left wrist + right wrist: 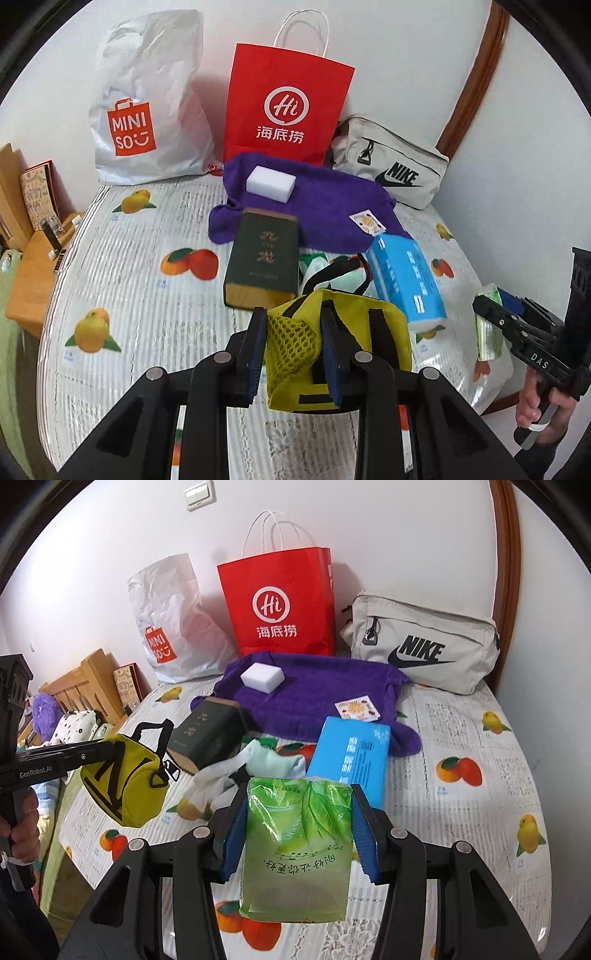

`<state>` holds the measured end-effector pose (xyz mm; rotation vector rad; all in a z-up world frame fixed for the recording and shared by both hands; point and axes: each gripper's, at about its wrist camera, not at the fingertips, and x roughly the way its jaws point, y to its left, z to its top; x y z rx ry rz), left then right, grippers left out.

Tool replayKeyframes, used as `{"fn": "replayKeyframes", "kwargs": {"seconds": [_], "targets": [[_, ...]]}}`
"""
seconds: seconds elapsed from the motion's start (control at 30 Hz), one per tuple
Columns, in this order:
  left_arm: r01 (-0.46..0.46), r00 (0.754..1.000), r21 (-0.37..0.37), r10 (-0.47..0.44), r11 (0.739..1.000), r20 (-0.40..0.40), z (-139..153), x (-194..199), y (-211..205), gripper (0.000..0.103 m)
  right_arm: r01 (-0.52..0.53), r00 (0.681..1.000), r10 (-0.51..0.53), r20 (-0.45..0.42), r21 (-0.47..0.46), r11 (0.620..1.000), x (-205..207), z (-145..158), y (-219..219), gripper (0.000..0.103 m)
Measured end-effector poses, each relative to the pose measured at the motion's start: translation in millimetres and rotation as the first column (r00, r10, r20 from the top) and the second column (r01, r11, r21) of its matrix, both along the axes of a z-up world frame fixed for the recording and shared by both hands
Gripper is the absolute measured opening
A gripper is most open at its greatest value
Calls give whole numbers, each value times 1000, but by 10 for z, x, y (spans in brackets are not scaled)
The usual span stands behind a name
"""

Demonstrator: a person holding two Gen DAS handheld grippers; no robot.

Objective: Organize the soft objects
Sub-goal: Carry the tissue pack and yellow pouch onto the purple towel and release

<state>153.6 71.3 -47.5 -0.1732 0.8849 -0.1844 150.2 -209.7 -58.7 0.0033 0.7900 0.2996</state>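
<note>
My left gripper [293,354] is shut on a small yellow pouch [354,332] with black straps, held above the table's near edge; the pouch also shows at the left of the right wrist view [129,779]. My right gripper [299,830] is shut on a green tissue pack [295,849], seen in the left wrist view [487,325] at the right. On the table lie a purple towel [317,690] with a white sponge [262,677] on it, white and mint socks [255,764], and a blue tissue pack [351,757].
A dark green box [264,258] lies by the towel. A white Miniso bag [147,110], a red paper bag [288,103] and a beige Nike bag [391,162] stand along the back wall. A small sachet [356,709] lies on the towel. A wooden shelf [29,273] is left.
</note>
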Motion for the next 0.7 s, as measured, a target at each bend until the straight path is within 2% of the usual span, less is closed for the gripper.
{"fn": "replayKeyframes", "kwargs": {"seconds": [0.33, 0.7], "targets": [[20, 1000, -27, -20, 999, 7, 41, 529, -39, 27, 28, 1000, -28, -1, -12, 1000, 455, 70, -68, 51], [40, 999, -14, -40, 999, 6, 36, 1261, -99, 27, 49, 999, -49, -17, -4, 999, 1144, 7, -134, 51]]}}
